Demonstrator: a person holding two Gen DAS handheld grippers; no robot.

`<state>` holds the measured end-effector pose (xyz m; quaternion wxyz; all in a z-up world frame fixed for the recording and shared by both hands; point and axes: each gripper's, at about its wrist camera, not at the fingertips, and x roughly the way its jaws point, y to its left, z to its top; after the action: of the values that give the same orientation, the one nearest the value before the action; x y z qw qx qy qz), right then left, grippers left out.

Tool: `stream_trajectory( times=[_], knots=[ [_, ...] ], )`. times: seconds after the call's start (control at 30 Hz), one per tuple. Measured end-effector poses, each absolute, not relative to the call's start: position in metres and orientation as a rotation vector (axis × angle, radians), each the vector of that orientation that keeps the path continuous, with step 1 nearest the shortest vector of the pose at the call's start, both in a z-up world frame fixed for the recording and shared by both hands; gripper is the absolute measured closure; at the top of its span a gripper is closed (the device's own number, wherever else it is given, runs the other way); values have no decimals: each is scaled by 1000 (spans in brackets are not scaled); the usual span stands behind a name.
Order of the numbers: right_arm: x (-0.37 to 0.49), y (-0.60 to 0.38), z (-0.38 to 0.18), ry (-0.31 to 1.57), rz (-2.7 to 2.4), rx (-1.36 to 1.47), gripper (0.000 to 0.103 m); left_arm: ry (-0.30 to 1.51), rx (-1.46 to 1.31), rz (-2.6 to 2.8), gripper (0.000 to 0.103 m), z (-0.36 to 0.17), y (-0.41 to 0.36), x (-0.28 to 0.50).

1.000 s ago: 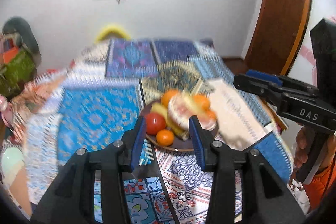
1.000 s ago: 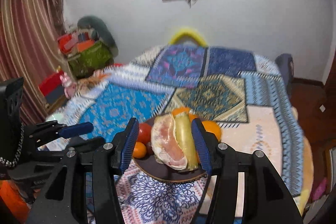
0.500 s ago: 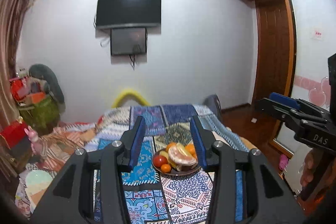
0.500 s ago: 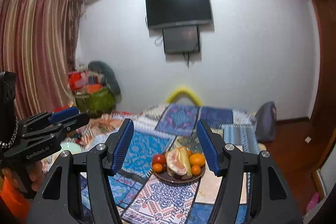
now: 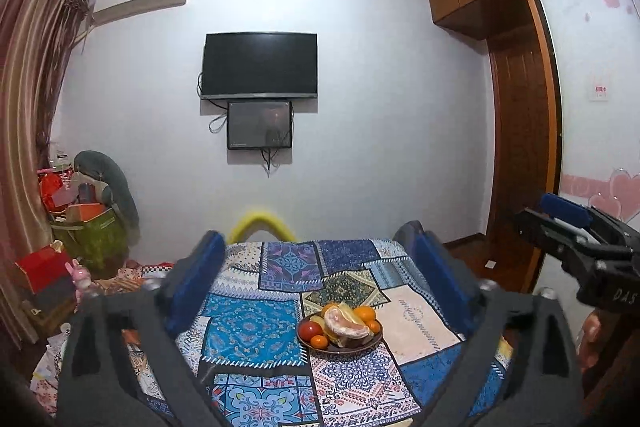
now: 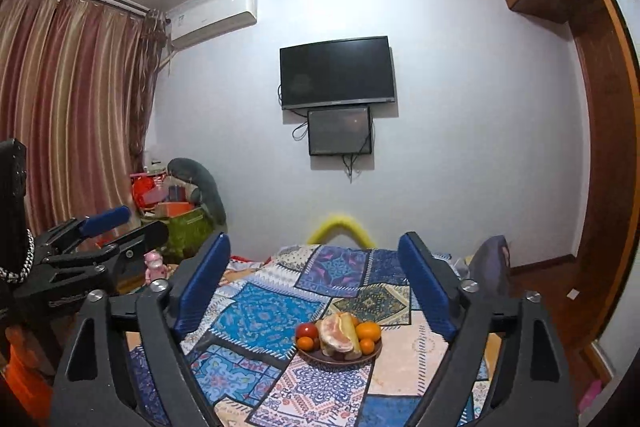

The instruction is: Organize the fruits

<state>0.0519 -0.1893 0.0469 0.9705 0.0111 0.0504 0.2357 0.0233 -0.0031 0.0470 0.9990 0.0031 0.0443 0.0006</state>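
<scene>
A dark plate (image 5: 340, 349) holds a red tomato (image 5: 310, 328), a peeled pomelo (image 5: 344, 323), oranges (image 5: 365, 313) and a yellow fruit. It stands on the patchwork cloth, well ahead of and below both grippers. My left gripper (image 5: 316, 247) has its jaws opening wide, with nothing between them. The right wrist view shows the same plate (image 6: 336, 359), tomato (image 6: 307, 330) and pomelo (image 6: 334, 333). My right gripper (image 6: 315, 242) is also opening and holds nothing. Each gripper shows from the side in the other's view: the right gripper (image 5: 560, 223), the left gripper (image 6: 120, 223).
The patchwork cloth (image 5: 248, 331) covers a table. A yellow chair back (image 5: 262, 223) stands at its far end, under a wall television (image 5: 260, 65). Boxes and bags (image 5: 80, 223) pile up at the left; a wooden wardrobe (image 5: 520, 147) is at the right.
Both grippers have drawn back and up from the plate and tipped level, so the fruits look small and far. Both pairs of jaws have spread much wider.
</scene>
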Motion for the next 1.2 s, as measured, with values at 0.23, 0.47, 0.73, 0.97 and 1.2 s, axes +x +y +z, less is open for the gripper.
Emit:
stream_trajectory(
  times=[0.23, 0.47, 0.73, 0.97, 1.2],
  knots=[
    [40, -188, 44, 88, 428, 15, 0, 78, 0, 15, 0, 49, -3, 15],
    [34, -192, 45, 92, 422, 15, 0, 80, -4, 19, 0, 46, -3, 13],
    [32, -194, 43, 89, 412, 21, 0, 81, 2, 15, 0, 45, -6, 12],
    [30, -195, 44, 81, 409, 18, 0, 81, 2, 16, 0, 44, -8, 12],
    [29, -196, 44, 77, 404, 23, 0, 82, 1, 18, 0, 45, -8, 12]
  ],
)
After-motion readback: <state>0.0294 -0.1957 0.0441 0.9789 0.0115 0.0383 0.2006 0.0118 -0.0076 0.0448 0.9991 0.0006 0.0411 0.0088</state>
